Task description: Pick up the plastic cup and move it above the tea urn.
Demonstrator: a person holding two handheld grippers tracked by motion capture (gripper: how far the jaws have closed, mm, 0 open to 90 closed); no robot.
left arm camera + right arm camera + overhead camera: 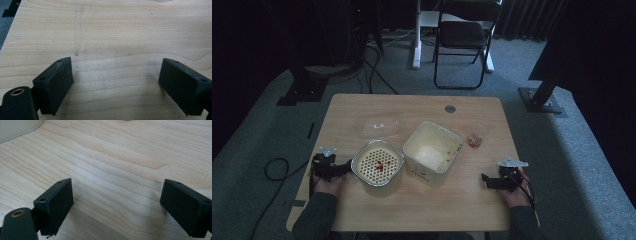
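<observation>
In the high view, a white perforated strainer insert (377, 162) with red bits in it sits at the front left of the wooden table (412, 205). Just right of it stands a cream square container (432, 147), tilted, with residue inside. My left gripper (346, 168) lies on the table just left of the strainer, pointing at it. My right gripper (485, 179) rests near the front right, pointing left, well apart from the container. Both are open over bare wood, as the left gripper (116, 62) and the right gripper (117, 182) show in their own views.
A clear plastic lid (377, 125) lies behind the strainer. A small clear cup (475, 139) with red contents stands right of the container. A corner of the cream container (17, 127) is at the upper left of the right gripper view. A black chair (464, 40) stands beyond the table.
</observation>
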